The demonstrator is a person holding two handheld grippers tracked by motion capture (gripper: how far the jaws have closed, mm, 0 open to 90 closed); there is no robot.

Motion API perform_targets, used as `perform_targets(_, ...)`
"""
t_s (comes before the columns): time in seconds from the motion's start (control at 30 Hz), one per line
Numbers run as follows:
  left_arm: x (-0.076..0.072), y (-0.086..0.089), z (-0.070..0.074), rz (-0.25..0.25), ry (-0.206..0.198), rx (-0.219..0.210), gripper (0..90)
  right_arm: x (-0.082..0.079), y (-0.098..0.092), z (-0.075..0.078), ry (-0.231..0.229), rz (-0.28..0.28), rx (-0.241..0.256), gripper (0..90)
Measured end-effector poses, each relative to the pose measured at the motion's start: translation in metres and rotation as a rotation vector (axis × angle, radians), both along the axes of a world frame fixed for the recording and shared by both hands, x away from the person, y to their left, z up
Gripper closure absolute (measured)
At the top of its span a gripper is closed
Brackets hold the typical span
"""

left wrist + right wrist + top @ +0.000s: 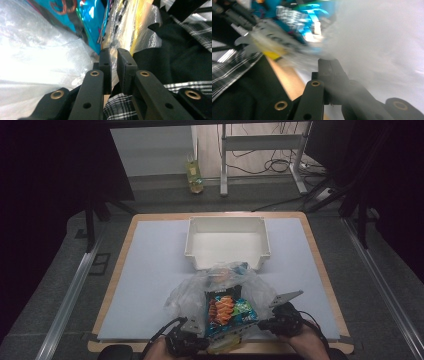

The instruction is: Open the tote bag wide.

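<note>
Writing on the blue snack bag (pixel 231 312) stays unreadable; both hand-held grippers pinch clear plastic bag (pixel 190 296).

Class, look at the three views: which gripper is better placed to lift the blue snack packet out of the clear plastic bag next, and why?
Probably the left gripper. Its nearly closed jaws sit right at the blue snack packet's lower edge. The right gripper is at the clear plastic bag's side, with film across its jaws, better suited to holding the bag.

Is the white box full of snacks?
No, the white box on the table is empty inside, and the snack bag sits in front of it in the clear plastic bag.
</note>
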State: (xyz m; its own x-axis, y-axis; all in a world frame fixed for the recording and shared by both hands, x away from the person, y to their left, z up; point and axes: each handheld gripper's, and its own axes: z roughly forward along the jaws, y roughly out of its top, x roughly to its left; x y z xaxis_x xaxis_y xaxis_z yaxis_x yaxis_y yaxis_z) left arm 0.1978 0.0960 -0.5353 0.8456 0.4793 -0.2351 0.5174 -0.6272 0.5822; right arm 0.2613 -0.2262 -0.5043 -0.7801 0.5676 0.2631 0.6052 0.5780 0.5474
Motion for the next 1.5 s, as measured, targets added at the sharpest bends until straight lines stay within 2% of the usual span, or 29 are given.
perform_targets(0.03, 0.0, 0.001, 0.0, 0.001, 0.004, 0.002, 81.7, 0.004, -0.005, -0.002, 0.005, -0.026, 0.011, 88.9)
perform_targets(0.13, 0.003, 0.007, 0.0, 0.015, 0.012, -0.014, 81.9, 0.01, -0.009, -0.005, 0.011, -0.055, 0.025, 88.9)
perform_targets(0.27, 0.001, 0.005, -0.001, 0.008, 0.007, -0.014, 80.4, 0.011, -0.011, -0.005, 0.018, -0.059, 0.028, 88.8)
perform_targets(0.3, 0.001, 0.004, 0.0, 0.009, 0.005, -0.023, 80.0, 0.009, -0.012, -0.001, 0.016, -0.058, 0.036, 88.9)
perform_targets(0.33, 0.001, 0.003, 0.0, 0.009, 0.006, -0.031, 79.9, 0.004, -0.016, 0.009, 0.0, -0.059, 0.054, 88.9)
perform_targets(0.37, 0.001, 0.003, 0.001, 0.012, 0.008, -0.04, 79.9, 0.004, -0.016, 0.009, 0.0, -0.059, 0.054, 88.9)
perform_targets(0.4, 0.001, 0.002, 0.001, 0.014, 0.01, -0.048, 80.1, 0.002, -0.017, 0.016, -0.012, -0.058, 0.065, 88.8)
perform_targets(0.43, 0.001, 0.002, 0.001, 0.014, 0.008, -0.055, 80.9, -0.003, -0.017, 0.03, -0.034, -0.047, 0.087, 88.8)
perform_targets(0.47, 0.0, 0.001, 0.001, 0.012, 0.008, -0.059, 80.9, -0.003, -0.017, 0.03, -0.034, -0.047, 0.087, 88.8)
perform_targets(0.5, 0.0, 0.0, 0.001, 0.013, 0.01, -0.064, 81.5, -0.005, -0.013, 0.043, -0.063, -0.036, 0.107, 88.8)
perform_targets(0.57, -0.001, -0.002, 0.001, 0.011, 0.007, -0.071, 81.8, -0.004, -0.01, 0.048, -0.076, -0.032, 0.116, 88.8)
perform_targets(0.67, -0.001, -0.006, 0.001, 0.004, 0.003, -0.076, 81.8, 0.005, 0.007, 0.055, -0.111, -0.025, 0.13, 88.8)
perform_targets(0.73, -0.001, -0.006, 0.0, 0.004, 0.0, -0.082, 81.9, 0.014, 0.019, 0.05, -0.137, -0.042, 0.097, 88.7)
perform_targets(0.77, -0.001, -0.006, 0.0, 0.002, 0.003, -0.084, 81.9, 0.02, 0.025, 0.044, -0.147, -0.061, 0.065, 88.7)
perform_targets(0.83, -0.001, -0.006, -0.001, 0.002, 0.001, -0.092, 81.8, 0.027, 0.028, 0.036, -0.15, -0.08, 0.025, 88.8)
perform_targets(0.9, -0.001, -0.007, -0.001, 0.002, 0.0, -0.096, 81.7, 0.028, 0.028, 0.03, -0.136, -0.075, -0.012, 88.9)
perform_targets(0.93, -0.001, -0.007, -0.002, 0.004, 0.006, -0.106, 81.6, 0.021, 0.021, 0.025, -0.136, -0.073, -0.067, 88.9)
perform_targets(1.03, -0.001, -0.009, -0.003, 0.001, 0.01, -0.112, 81.4, 0.015, 0.013, 0.02, -0.125, -0.075, -0.083, 89.0)
perform_targets(1.13, -0.001, -0.007, -0.002, 0.008, 0.012, -0.105, 81.3, 0.01, 0.0, 0.004, -0.087, -0.098, -0.095, 89.0)
perform_targets(1.2, -0.001, 0.0, -0.002, 0.029, 0.013, -0.1, 81.9, 0.012, -0.004, -0.002, -0.081, -0.104, -0.09, 89.1)
perform_targets(1.23, 0.0, 0.009, -0.002, 0.052, 0.027, -0.111, 82.5, 0.012, -0.005, -0.005, -0.078, -0.111, -0.086, 89.0)
perform_targets(1.27, 0.0, 0.009, -0.002, 0.052, 0.027, -0.111, 82.9, 0.013, -0.005, -0.006, -0.075, -0.113, -0.079, 89.0)
perform_targets(1.37, 0.002, 0.022, 0.0, 0.101, 0.001, -0.085, 83.1, 0.015, -0.006, -0.007, -0.076, -0.12, -0.071, 89.0)
perform_targets(1.4, 0.005, 0.031, 0.002, 0.145, -0.02, -0.063, 83.5, 0.019, -0.007, -0.008, -0.079, -0.127, -0.068, 89.0)
perform_targets(1.43, 0.005, 0.031, 0.002, 0.145, -0.02, -0.063, 83.7, 0.019, -0.007, -0.008, -0.079, -0.127, -0.068, 89.0)
perform_targets(1.5, 0.01, 0.038, 0.003, 0.19, -0.054, -0.017, 83.9, 0.023, -0.008, -0.009, -0.073, -0.136, -0.057, 89.0)
